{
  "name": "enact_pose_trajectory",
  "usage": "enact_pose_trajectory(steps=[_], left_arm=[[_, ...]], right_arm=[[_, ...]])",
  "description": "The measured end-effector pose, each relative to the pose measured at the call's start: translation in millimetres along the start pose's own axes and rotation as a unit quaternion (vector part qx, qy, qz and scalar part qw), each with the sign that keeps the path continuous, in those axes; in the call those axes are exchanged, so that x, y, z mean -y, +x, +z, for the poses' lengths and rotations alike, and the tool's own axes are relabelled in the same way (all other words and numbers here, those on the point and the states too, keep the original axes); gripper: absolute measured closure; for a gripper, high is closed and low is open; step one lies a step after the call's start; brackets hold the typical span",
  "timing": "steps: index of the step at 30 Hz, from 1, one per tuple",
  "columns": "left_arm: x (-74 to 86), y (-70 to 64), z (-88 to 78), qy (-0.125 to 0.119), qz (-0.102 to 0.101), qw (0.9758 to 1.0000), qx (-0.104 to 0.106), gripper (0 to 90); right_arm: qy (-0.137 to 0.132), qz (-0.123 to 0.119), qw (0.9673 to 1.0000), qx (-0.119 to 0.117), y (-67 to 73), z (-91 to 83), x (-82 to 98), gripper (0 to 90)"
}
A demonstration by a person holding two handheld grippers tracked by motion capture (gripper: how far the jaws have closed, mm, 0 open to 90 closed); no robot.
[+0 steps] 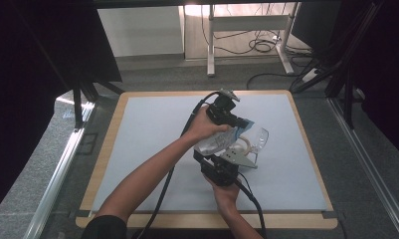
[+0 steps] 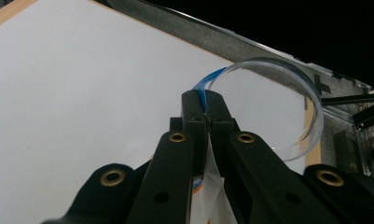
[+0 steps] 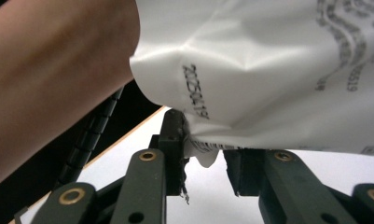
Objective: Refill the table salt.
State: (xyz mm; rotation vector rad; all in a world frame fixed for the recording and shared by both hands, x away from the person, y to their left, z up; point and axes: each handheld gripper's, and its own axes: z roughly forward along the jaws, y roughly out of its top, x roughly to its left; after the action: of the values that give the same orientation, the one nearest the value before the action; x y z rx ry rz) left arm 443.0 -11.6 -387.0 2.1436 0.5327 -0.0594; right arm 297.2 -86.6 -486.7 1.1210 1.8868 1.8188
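Above the middle of the pale grey mat (image 1: 152, 149), one white plastic pouch (image 1: 218, 142) hangs between two grippers. It is crinkled and soft, printed with dark lettering and a row of digits, and has a blue strip along its top edge. In the left gripper view, the left gripper (image 2: 206, 100) has its jaws pressed together on that blue strip, the pouch's white body trailing down between the black arms. In the right gripper view, the right gripper (image 3: 208, 154) meets the pouch's lower edge: the jaws stand apart, a small fold of the pouch dips into the gap, and one jaw touches the crumpled corner. Just beyond the pouch there is one clear round dish (image 2: 278, 109), which seems to stand on its edge on the mat. There are two hands, one on each gripper, and one wooden-edged table (image 1: 107, 144).
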Motion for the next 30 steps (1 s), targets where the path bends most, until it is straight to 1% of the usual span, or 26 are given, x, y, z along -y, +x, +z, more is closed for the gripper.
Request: enact_pose_trajectory(steps=[1, 4, 8, 13, 15, 16, 17, 18, 19, 21, 23, 29, 30], left_arm=[[1.4, -0.2, -1.2, -0.004, -0.001, 1.0000, 0.001, 89.9], [5.1, -1.6, -3.7, -0.014, -0.002, 0.9999, -0.001, 89.9], [6.9, -2.6, -5.3, -0.022, -0.001, 0.9997, -0.006, 89.9], [8.9, -3.6, -6.7, -0.028, 0.000, 0.9996, -0.006, 89.9], [10.3, -4.5, -6.9, -0.032, -0.005, 0.9995, -0.004, 89.9], [11.0, -4.7, -7.5, -0.031, -0.002, 0.9995, -0.005, 89.9], [11.8, -5.3, -8.1, -0.035, -0.005, 0.9994, -0.004, 89.9], [12.5, -5.8, -8.9, -0.038, -0.007, 0.9993, -0.004, 89.9], [13.1, -5.6, -10.2, -0.038, -0.005, 0.9992, -0.005, 89.9], [14.6, -6.1, -12.8, -0.041, -0.005, 0.9991, -0.006, 89.9], [16.4, -6.5, -14.7, -0.045, -0.007, 0.9989, -0.006, 89.9], [21.1, -5.7, -19.7, -0.055, -0.016, 0.9983, -0.011, 90.0], [21.8, -6.0, -20.6, -0.056, -0.017, 0.9982, -0.010, 90.0]], right_arm=[[0.000, -0.003, 1.0000, 0.002, 0.2, -0.3, 1.7, 68.9], [0.005, -0.001, 1.0000, 0.000, -0.7, -0.9, 5.1, 67.4], [0.007, -0.006, 0.9999, 0.004, -0.9, -3.1, 9.0, 65.4], [0.007, -0.004, 0.9999, 0.013, -3.1, -6.3, 12.8, 62.4], [0.005, -0.003, 0.9999, 0.015, -2.9, -7.2, 14.2, 61.5], [0.006, -0.004, 0.9999, 0.016, -2.6, -7.8, 14.8, 60.8], [0.007, -0.007, 0.9998, 0.015, -2.6, -8.4, 15.4, 60.1], [0.009, -0.009, 0.9998, 0.015, -2.4, -9.0, 16.1, 59.1], [0.011, -0.011, 0.9997, 0.017, -2.6, -9.8, 17.0, 58.5], [0.017, -0.008, 0.9996, 0.021, -4.0, -11.4, 19.6, 57.4], [0.023, -0.012, 0.9994, 0.024, -5.5, -12.8, 21.9, 56.7], [0.038, -0.015, 0.9987, 0.030, -8.3, -14.4, 24.9, 53.9], [0.039, -0.015, 0.9986, 0.031, -8.9, -14.0, 25.5, 53.3]])
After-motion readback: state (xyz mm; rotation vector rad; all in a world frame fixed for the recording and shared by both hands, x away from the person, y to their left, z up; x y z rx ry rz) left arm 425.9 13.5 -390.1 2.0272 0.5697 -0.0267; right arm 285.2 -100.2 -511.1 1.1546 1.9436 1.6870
